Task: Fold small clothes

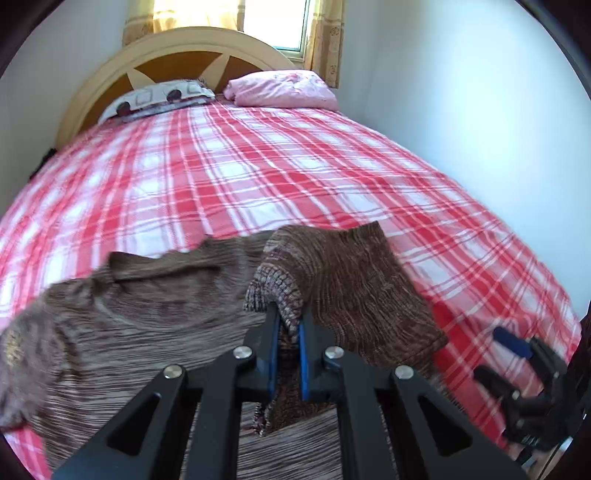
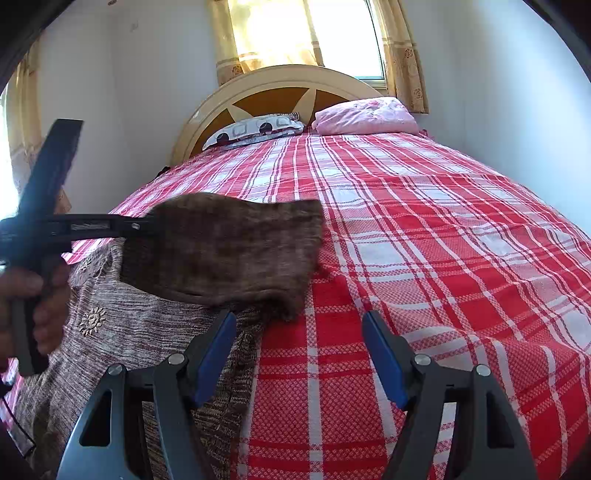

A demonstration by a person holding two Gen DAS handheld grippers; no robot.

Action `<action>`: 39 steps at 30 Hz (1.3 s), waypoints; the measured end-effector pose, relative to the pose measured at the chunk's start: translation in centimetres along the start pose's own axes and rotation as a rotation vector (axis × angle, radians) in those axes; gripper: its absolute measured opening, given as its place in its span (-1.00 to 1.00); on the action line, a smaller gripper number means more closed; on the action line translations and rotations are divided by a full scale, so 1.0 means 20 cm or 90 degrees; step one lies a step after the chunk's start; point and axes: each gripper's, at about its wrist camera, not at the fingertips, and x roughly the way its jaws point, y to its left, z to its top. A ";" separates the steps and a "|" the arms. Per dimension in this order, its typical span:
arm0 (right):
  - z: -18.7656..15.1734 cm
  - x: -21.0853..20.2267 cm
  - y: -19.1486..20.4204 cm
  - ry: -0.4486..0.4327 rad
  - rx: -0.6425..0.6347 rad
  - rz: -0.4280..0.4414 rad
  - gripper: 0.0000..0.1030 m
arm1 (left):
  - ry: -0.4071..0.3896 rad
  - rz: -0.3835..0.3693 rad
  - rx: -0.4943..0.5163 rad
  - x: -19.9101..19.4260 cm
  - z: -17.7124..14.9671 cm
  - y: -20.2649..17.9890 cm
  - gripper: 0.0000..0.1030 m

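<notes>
A brown knit garment (image 1: 147, 314) lies spread across the near end of the bed. My left gripper (image 1: 288, 321) is shut on a ribbed sleeve end of it, and the sleeve (image 1: 351, 280) drapes over the fingers, lifted off the cover. In the right wrist view the same lifted sleeve (image 2: 221, 251) hangs from the left gripper (image 2: 142, 225), which a hand (image 2: 37, 295) holds. My right gripper (image 2: 298, 319) stands open just above the bedspread at the garment's right edge, nothing between its pads. It also shows low on the right in the left wrist view (image 1: 498, 360).
The bed has a red and white plaid cover (image 1: 295, 177). A patterned pillow (image 1: 159, 98) and a pink pillow (image 1: 280, 88) lie by the curved headboard (image 1: 177, 48). A white wall (image 1: 461, 110) runs along the bed's right side. A curtained window (image 2: 295, 33) is behind.
</notes>
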 end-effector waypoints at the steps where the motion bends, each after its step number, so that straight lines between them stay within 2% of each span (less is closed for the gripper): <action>1: 0.00 0.00 0.00 0.000 0.000 -0.001 0.39 | 0.003 0.004 0.000 0.01 -0.01 0.02 -0.82; 8: 0.00 0.03 0.01 0.015 -0.003 -0.008 0.40 | 0.039 0.043 -0.029 0.08 -0.13 0.17 -0.81; 12: 0.00 0.05 0.01 0.029 -0.006 -0.010 0.41 | 0.053 0.077 -0.029 0.15 -0.17 0.17 -0.61; 13: 0.00 0.06 0.01 0.032 -0.006 -0.011 0.42 | 0.058 0.074 -0.031 0.16 -0.18 0.17 -0.59; 15: 0.00 0.07 0.00 0.039 -0.006 -0.011 0.43 | 0.063 0.014 -0.061 0.18 -0.18 0.18 -0.57; 17: 0.00 0.07 0.00 0.041 -0.005 -0.011 0.43 | 0.051 -0.009 -0.084 0.16 -0.18 0.19 -0.54; 18: 0.00 0.08 0.00 0.042 -0.005 -0.011 0.43 | 0.045 0.016 -0.080 0.16 -0.17 0.19 -0.41; 19: 0.00 0.08 0.00 0.042 -0.005 -0.010 0.43 | 0.040 0.079 -0.059 0.16 -0.15 0.17 -0.29; 20: 0.00 0.08 0.00 0.043 -0.005 -0.010 0.43 | 0.039 0.176 -0.028 0.17 -0.14 0.16 -0.13; 21: 0.00 0.08 0.00 0.043 -0.005 -0.010 0.44 | 0.036 0.226 -0.020 0.18 -0.14 0.18 -0.07; 23: -0.01 0.08 0.00 0.044 -0.005 -0.010 0.44 | 0.044 0.241 -0.057 0.17 -0.15 0.26 -0.04; 25: -0.01 0.08 0.00 0.047 -0.005 -0.009 0.44 | 0.040 0.218 -0.110 0.14 -0.17 0.34 -0.04; 26: -0.01 0.09 0.00 0.048 -0.005 -0.009 0.44 | 0.027 0.223 -0.147 0.11 -0.18 0.39 -0.03; 27: -0.01 0.09 0.00 0.050 -0.006 -0.010 0.45 | 0.016 0.243 -0.164 0.08 -0.18 0.42 -0.04; 28: -0.01 0.10 0.01 0.054 -0.007 -0.011 0.45 | 0.005 0.240 -0.176 0.07 -0.18 0.44 -0.04; 31: -0.01 0.11 0.01 0.060 -0.012 -0.020 0.45 | 0.019 0.141 -0.193 0.11 -0.16 0.44 -0.04; 33: -0.01 0.11 0.02 0.060 -0.017 -0.025 0.45 | 0.031 0.044 -0.228 0.16 -0.14 0.43 -0.04; 34: -0.01 0.11 0.02 0.060 -0.018 -0.026 0.45 | 0.058 0.001 -0.235 0.21 -0.11 0.41 -0.04; 35: -0.01 0.11 0.02 0.059 -0.019 -0.027 0.45 | 0.070 -0.010 -0.235 0.25 -0.10 0.39 -0.08; 36: -0.01 0.11 0.02 0.059 -0.020 -0.028 0.46 | 0.083 -0.019 -0.233 0.29 -0.09 0.37 -0.17; 37: -0.01 0.11 0.02 0.060 -0.020 -0.027 0.46 | 0.099 -0.004 -0.222 0.33 -0.07 0.34 -0.32; 38: -0.02 0.11 0.02 0.061 -0.021 -0.027 0.46 | 0.095 0.017 -0.215 0.34 -0.06 0.33 -0.66; 39: -0.02 0.11 0.02 0.062 -0.020 -0.026 0.46 | 0.088 0.032 -0.207 0.33 -0.05 0.32 -0.76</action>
